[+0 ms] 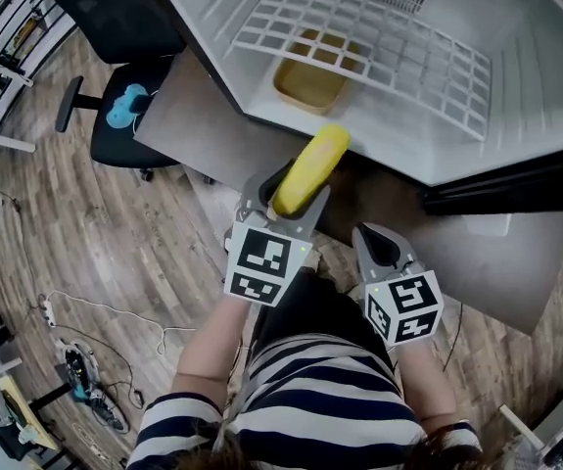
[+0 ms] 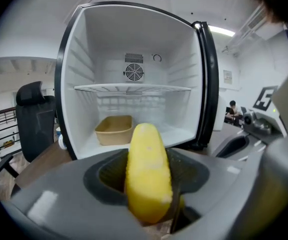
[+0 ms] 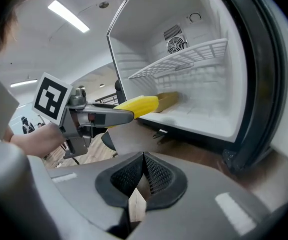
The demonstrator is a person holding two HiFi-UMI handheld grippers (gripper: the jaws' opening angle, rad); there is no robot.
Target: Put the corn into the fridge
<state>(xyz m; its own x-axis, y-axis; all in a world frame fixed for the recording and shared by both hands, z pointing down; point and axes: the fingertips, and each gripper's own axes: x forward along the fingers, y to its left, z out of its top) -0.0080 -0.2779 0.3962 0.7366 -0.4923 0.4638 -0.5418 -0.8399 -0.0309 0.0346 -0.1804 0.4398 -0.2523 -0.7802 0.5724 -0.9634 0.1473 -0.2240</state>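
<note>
A: Item: corn (image 1: 310, 169). Location?
B: Clamped in the left claw (image 1: 288, 199), just outside the fridge (image 1: 536, 76) mouth. Its long axis points inward, toward the tan tray (image 1: 310, 81).
A: Right claw (image 1: 383, 248)?
B: Closed, empty, farther back from the fridge.

Yellow corn (image 1: 310, 169), clamped in the left gripper (image 1: 291, 196), tip pointing into the open white fridge (image 1: 545, 96) at its front edge.

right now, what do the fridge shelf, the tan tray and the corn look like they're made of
The shelf: white coated wire, likely; thin open grid. The tan tray: probably matte plastic; even colour, moulded rim. The corn: smooth, uniform yellow with faint kernel texture, possibly a plastic replica; cannot tell for sure.
</note>
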